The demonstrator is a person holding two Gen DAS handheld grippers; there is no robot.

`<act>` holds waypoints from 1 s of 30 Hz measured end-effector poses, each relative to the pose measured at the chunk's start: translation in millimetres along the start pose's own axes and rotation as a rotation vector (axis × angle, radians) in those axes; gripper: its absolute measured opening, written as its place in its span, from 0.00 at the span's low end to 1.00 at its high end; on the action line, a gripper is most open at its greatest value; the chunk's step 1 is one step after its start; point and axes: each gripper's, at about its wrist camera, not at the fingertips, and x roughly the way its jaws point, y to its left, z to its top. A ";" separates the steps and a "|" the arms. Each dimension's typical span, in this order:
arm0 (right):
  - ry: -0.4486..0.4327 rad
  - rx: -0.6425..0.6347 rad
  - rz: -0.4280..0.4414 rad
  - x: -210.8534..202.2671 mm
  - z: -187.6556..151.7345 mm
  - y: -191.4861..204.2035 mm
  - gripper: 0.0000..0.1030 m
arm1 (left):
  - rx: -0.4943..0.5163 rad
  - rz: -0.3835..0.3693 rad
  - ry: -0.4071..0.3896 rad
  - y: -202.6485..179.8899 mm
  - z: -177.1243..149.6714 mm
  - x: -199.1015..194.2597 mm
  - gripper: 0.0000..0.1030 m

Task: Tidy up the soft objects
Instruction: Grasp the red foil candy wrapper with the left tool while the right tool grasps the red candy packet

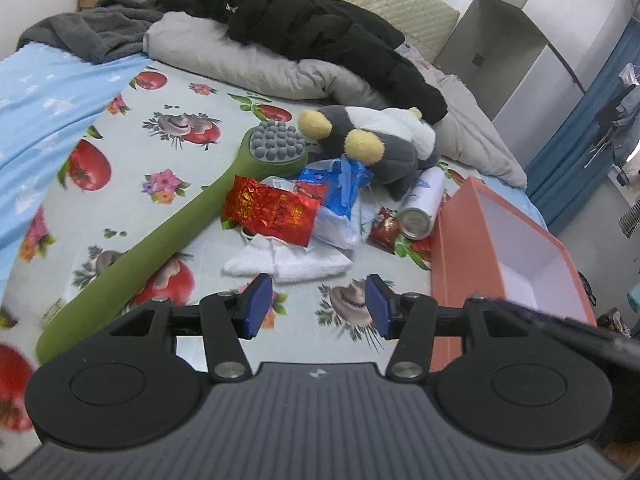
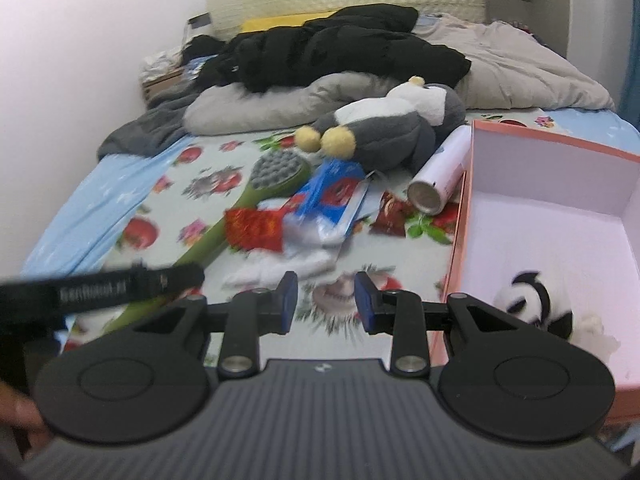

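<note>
With both jaws spread and empty, I risk pinching the red wrapper (image 1: 272, 211) instead of the towel (image 1: 288, 262) beneath it.

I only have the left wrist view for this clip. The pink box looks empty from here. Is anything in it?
Observer: Yes. The right wrist view shows a panda plush lying in the near end of the pink box.
Operator: Is the right hand-held gripper holding something? I see only a blurred dark edge of it.
Observer: No. The right hand-held gripper has its jaws apart with nothing between them, above the bed sheet.
Operator: And the can beside the box, is it touching the box?
Observer: From the right wrist view the white can lies on its side right against the box's outer wall, metal end toward the camera; actual contact I cannot confirm.
</note>
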 end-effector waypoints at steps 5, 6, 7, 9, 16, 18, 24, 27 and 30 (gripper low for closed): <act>-0.008 0.034 -0.055 45.5 18.4 -2.0 0.33 | -0.009 -0.016 0.015 11.4 12.5 42.8 0.56; -0.004 0.039 -0.066 54.1 20.4 -2.4 0.33 | -0.011 -0.016 0.019 13.5 14.4 50.4 0.55; 0.002 0.045 -0.076 65.2 22.6 -2.8 0.33 | -0.012 -0.017 0.020 15.4 16.0 57.4 0.55; 0.012 0.043 -0.095 84.4 25.5 -3.0 0.33 | -0.017 -0.022 0.027 19.7 19.9 72.9 0.55; 0.054 0.097 -0.176 141.7 32.5 -16.6 0.33 | 0.017 -0.035 0.051 23.1 26.3 121.1 0.55; 0.051 0.116 -0.193 154.0 35.5 -21.1 0.33 | 0.048 -0.028 0.046 19.7 27.6 130.5 0.55; 0.034 0.159 -0.267 186.3 41.7 -27.3 0.33 | 0.140 0.023 0.034 10.1 26.2 152.2 0.54; 0.026 0.143 -0.320 200.1 42.3 -26.7 0.33 | 0.165 0.053 0.030 7.5 25.1 159.6 0.48; 0.041 0.133 -0.375 215.7 40.2 -28.1 0.33 | 0.171 0.063 0.023 5.8 24.7 163.9 0.43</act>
